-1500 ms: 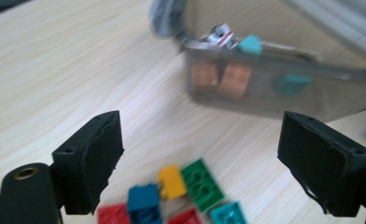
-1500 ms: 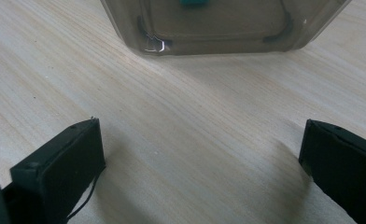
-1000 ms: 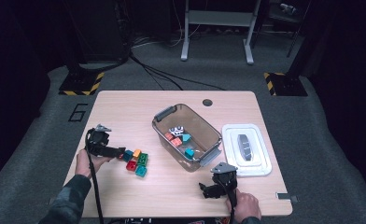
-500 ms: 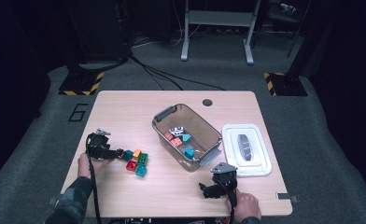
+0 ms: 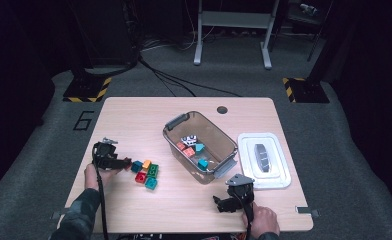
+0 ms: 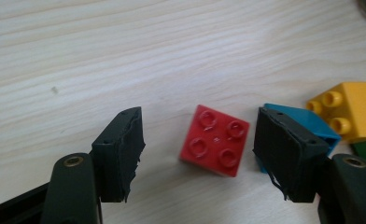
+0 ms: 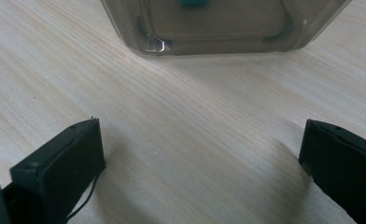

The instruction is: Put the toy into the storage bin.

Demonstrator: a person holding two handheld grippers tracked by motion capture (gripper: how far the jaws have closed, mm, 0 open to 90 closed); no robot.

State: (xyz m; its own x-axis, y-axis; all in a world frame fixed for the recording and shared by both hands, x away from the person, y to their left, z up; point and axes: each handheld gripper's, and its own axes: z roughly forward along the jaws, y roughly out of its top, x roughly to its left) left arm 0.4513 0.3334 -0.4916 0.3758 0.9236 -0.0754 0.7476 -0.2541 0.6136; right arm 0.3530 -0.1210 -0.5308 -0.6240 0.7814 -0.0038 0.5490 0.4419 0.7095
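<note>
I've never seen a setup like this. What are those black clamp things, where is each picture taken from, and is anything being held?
A person holds a two-jaw gripper in each hand. The high view looks down on a wooden table: the left gripper is by loose toy bricks, the right gripper is near a clear bin with more bricks, and a white lid lies beside the bin. Each gripper view looks along that gripper's own jaws. The left gripper view shows open jaws either side of a red brick; the right gripper's jaws are open over bare wood. Nothing is held.
</note>
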